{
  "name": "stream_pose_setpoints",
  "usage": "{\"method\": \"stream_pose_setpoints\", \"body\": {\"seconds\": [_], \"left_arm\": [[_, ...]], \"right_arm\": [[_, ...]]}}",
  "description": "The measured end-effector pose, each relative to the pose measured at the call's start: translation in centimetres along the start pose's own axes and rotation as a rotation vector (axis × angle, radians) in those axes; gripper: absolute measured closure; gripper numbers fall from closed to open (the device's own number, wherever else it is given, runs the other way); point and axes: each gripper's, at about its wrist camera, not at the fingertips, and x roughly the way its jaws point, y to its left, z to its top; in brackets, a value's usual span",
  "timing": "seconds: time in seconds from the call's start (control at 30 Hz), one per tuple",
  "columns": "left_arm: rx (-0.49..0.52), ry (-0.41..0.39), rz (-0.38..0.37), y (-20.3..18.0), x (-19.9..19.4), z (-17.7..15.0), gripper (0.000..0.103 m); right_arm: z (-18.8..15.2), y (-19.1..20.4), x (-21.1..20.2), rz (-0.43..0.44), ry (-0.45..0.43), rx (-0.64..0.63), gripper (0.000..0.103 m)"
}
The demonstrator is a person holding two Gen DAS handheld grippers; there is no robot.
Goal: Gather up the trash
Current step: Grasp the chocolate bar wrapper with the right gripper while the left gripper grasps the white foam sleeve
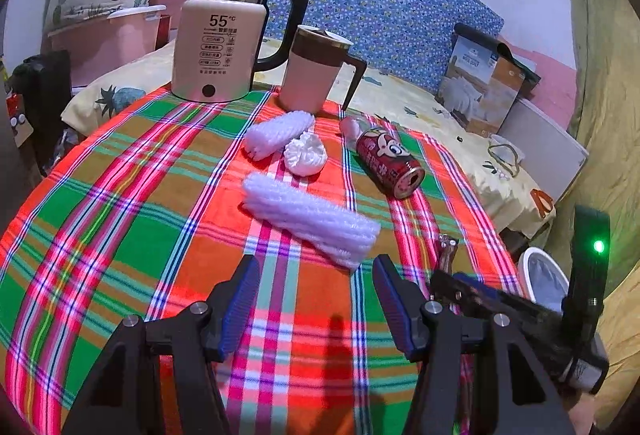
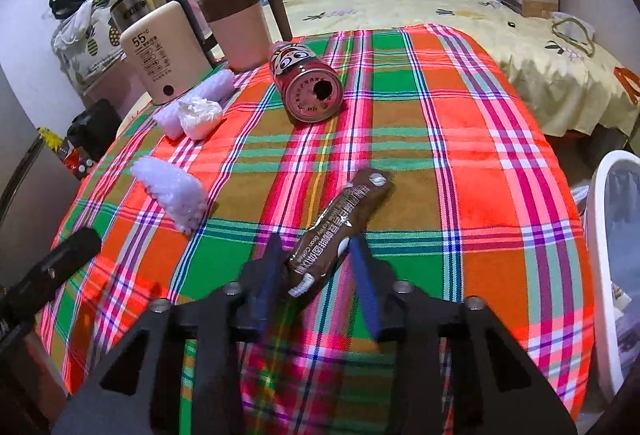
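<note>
On the plaid tablecloth [image 1: 120,235] lie a red drink can [image 1: 390,163] [image 2: 308,83] on its side, a crumpled white tissue [image 1: 306,155] [image 2: 198,115] and two white foam net sleeves [image 1: 312,223] [image 1: 276,133] [image 2: 172,195]. My left gripper [image 1: 316,275] hovers open just short of the nearer sleeve, with nothing between its fingers. A brown coffee sachet wrapper [image 2: 344,219] [image 1: 447,251] has its near end between the blue pads of my right gripper [image 2: 316,255] [image 1: 460,287], which is shut on it near the table's right side.
A cream kettle [image 1: 216,47] [image 2: 160,55] and a pink lidded mug [image 1: 316,67] [image 2: 240,31] stand at the table's far edge. A white bin [image 1: 544,283] [image 2: 608,275] sits off the table's right edge. Behind is a bed with a boxed quilt [image 1: 484,83].
</note>
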Motion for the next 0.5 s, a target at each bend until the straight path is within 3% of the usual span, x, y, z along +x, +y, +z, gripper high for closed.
{"method": "stream_pose_setpoints", "body": {"seconds": [0.33, 0.5], "left_arm": [[-0.062, 0.011, -0.006, -0.8, 2.7, 1.9, 0.044], [-0.123, 0.019, 0.047, -0.7, 4.9, 2.9, 0.044]], "right_arm": [[-0.9, -2.5, -2.1, 0.006, -0.016, 0.007, 0.075], [-0.6, -2.6, -2.0, 0.017, -0.023, 0.009, 0.075]]}}
